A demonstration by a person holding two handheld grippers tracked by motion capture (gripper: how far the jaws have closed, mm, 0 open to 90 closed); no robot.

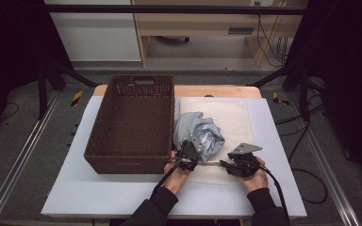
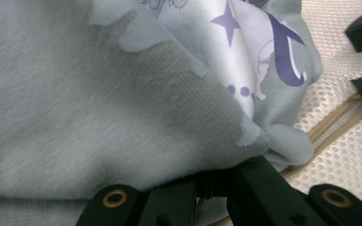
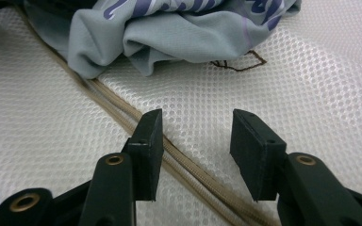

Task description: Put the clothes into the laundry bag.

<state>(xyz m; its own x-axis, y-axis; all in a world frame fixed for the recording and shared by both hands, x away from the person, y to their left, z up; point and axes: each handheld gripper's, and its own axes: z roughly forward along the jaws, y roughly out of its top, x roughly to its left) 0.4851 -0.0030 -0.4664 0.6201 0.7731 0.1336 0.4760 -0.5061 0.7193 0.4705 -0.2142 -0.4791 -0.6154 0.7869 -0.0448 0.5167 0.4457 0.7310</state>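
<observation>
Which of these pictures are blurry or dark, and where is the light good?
High view: table evenly lit, surroundings dark, slightly soft overall. Left gripper view: the grey shirt sits so close that it is soft and shadowed near the jaws. Right gripper view: the white mesh bag is bright and crisp, with its zipper sharp.

Beside the rough woven wicker basket [image 1: 132, 122] lay a white mesh bag [image 3: 311, 94]; on it, soft matt knitted cloth [image 2: 99, 108], printed smooth purple.
</observation>
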